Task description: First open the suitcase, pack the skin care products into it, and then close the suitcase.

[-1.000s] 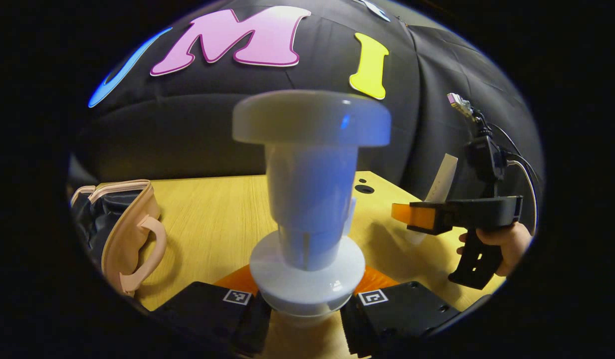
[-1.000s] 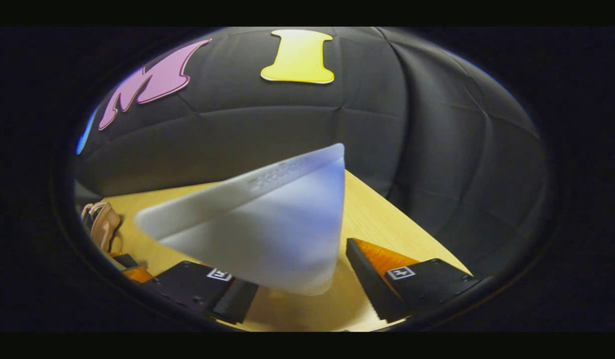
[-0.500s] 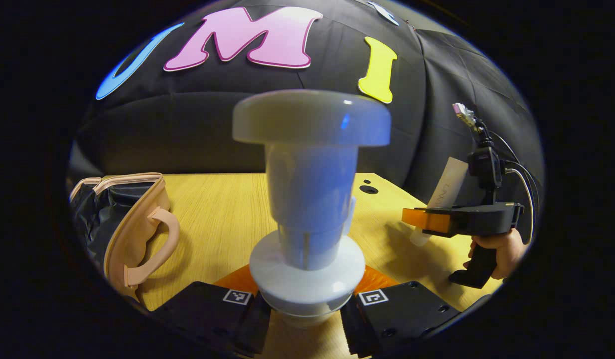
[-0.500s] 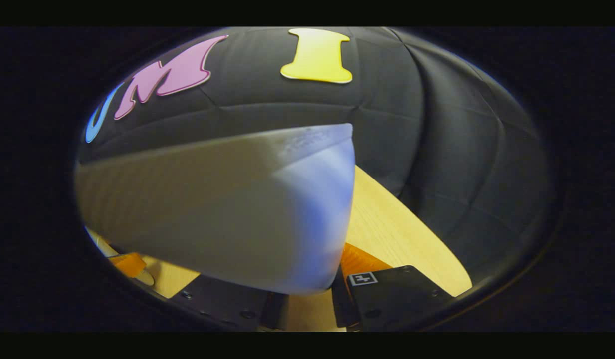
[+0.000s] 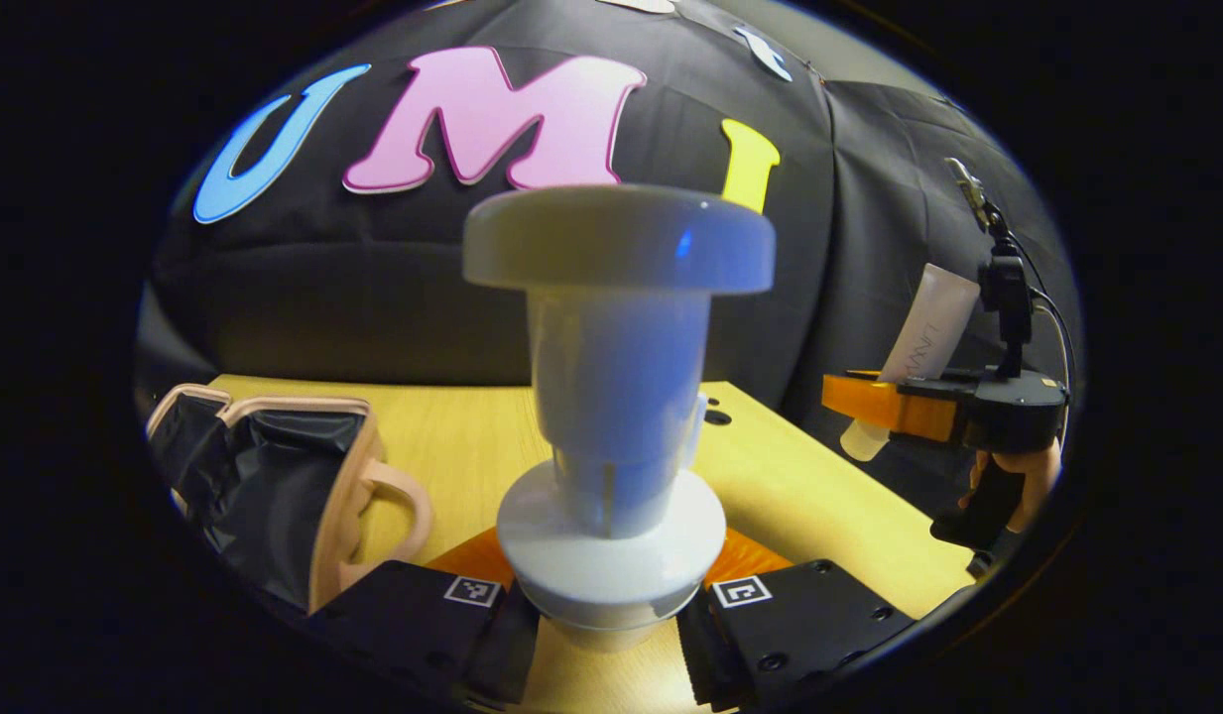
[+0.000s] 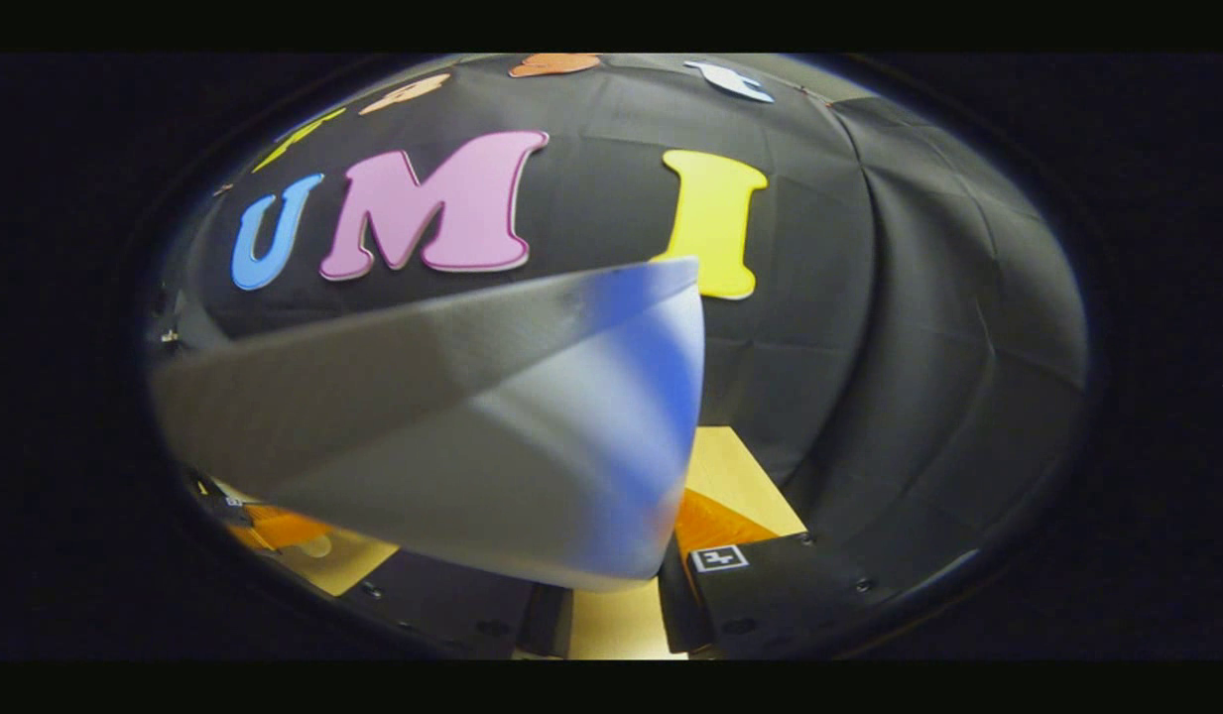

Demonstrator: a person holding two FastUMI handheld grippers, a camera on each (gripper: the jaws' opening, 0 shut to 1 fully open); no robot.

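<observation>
Suitcase open, both products held above the worktop

Suitcase (image 5: pixel 274 486) is seen open at the left of the worktop (image 5: pixel 452 436). A white jar (image 5: pixel 616 397) is clamped by the left gripper (image 5: pixel 611 620). A white tube (image 6: pixel 472 436) is gripped by the right gripper (image 6: pixel 616 605), held in a hand (image 5: pixel 1018 476).
</observation>
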